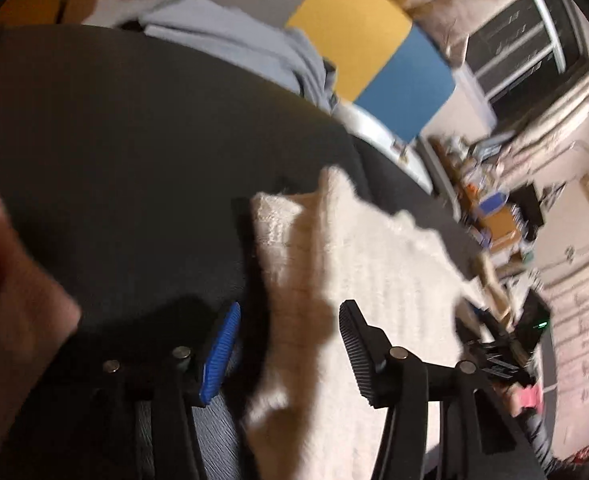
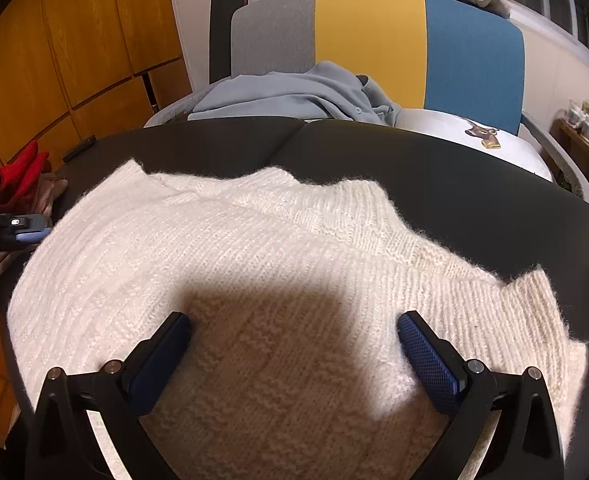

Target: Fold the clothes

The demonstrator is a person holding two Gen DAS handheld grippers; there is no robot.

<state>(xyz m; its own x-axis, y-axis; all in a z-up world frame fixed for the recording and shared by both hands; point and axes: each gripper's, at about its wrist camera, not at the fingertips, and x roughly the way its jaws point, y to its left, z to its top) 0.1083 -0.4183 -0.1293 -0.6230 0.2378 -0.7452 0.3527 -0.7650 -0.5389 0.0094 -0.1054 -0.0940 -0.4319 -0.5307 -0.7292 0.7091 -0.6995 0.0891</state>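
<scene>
Sweater (image 2: 278,264) flat beneath right gripper (image 2: 294,344)

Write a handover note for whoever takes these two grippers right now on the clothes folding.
Left gripper: open, nothing pinched, over the left edge of the cream knitted sweater.
Right gripper: open, hovering above the sweater's middle, holding nothing.
Sweater lies spread on the black round table, with one part at its left side already turned over.
Pale blue-grey garment sits crumpled on the seat behind the table, untouched.
Done: sweater laid out, possibly one fold.
Left: finish folding the sweater, then the blue-grey garment.
</scene>
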